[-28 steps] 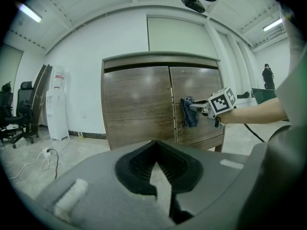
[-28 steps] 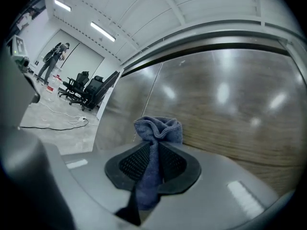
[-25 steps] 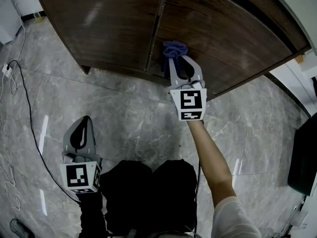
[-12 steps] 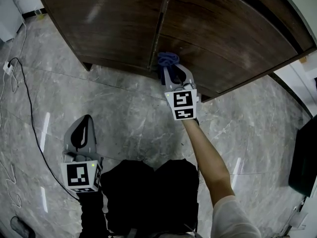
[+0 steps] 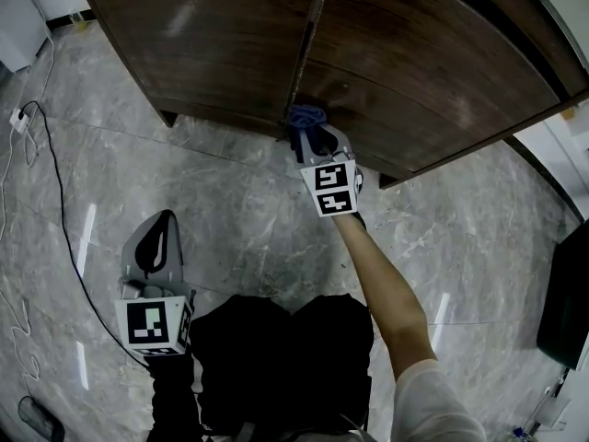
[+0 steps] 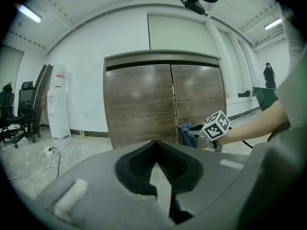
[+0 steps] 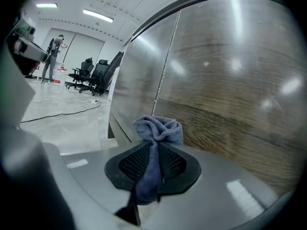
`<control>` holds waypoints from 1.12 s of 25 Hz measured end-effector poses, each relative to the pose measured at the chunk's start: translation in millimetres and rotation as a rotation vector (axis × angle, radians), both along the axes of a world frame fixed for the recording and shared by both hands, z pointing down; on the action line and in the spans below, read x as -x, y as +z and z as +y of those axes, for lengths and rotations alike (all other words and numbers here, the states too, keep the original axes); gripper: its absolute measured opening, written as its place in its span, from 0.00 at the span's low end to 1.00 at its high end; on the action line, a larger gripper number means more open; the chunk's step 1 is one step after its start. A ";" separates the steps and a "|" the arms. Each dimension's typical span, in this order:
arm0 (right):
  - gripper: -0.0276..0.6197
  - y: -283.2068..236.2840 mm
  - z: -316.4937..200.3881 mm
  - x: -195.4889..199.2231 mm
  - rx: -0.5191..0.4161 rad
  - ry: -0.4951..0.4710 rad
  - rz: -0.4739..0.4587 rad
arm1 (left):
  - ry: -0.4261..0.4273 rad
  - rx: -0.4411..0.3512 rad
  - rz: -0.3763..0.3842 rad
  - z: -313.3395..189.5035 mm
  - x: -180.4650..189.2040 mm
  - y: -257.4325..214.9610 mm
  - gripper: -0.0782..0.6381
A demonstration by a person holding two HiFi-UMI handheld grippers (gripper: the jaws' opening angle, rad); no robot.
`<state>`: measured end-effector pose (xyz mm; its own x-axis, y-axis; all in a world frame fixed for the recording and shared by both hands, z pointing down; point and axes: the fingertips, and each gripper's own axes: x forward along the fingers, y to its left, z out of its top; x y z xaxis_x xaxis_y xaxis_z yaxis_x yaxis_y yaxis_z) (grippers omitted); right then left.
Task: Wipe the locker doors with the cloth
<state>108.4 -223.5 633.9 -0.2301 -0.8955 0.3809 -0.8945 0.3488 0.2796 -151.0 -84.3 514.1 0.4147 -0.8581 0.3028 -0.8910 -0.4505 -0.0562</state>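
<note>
Down by the person's knees, the left claw [image 5: 162, 221] hangs over the grey marble floor [image 5: 239, 210], its jaws pressed together on nothing. Farther out, at the end of a stretched bare forearm [image 5: 377, 284], the right claw [image 5: 311, 138] pinches a bunched blue cloth [image 5: 305, 118], whose wad pokes out past the tips. The wad sits low on the dark wooden locker doors [image 5: 202, 44], just right of the seam where they meet, though I can't tell if it touches the wood.
</note>
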 end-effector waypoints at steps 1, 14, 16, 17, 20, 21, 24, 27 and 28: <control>0.13 -2.6 -0.3 0.8 0.001 0.000 -0.004 | 0.000 -0.001 0.001 0.3 0.0 -0.5 0.11; 0.13 -131.0 -10.5 16.4 -0.149 -0.018 0.003 | 0.003 -0.028 0.021 5.3 1.5 -8.8 0.11; 0.13 -152.7 -12.8 19.1 -0.168 -0.019 -0.001 | 0.003 -0.031 0.023 7.2 1.7 -9.4 0.11; 0.13 -162.2 -13.9 20.9 -0.177 -0.021 0.001 | 0.003 -0.032 0.024 8.1 1.9 -9.6 0.11; 0.13 -184.9 -17.1 27.0 -0.204 -0.034 0.026 | 0.004 -0.032 0.028 10.3 2.7 -11.6 0.11; 0.13 -191.1 -17.7 28.4 -0.211 -0.038 0.034 | 0.006 -0.037 0.030 11.1 3.1 -12.1 0.11; 0.13 -208.3 -18.8 30.8 -0.230 -0.040 0.042 | 0.007 -0.043 0.035 13.2 5.2 -12.8 0.11; 0.13 -226.3 -19.9 31.2 -0.246 -0.032 0.029 | 0.006 -0.041 0.037 14.2 6.9 -14.1 0.11; 0.13 -232.7 -20.3 31.5 -0.253 -0.030 0.027 | 0.006 -0.041 0.038 14.5 7.2 -14.4 0.11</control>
<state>77.0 -243.8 401.2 -0.2508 -0.9560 0.1525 -0.8757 0.2912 0.3852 -158.2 -69.7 499.7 0.4301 -0.8670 0.2516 -0.8903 -0.4535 -0.0409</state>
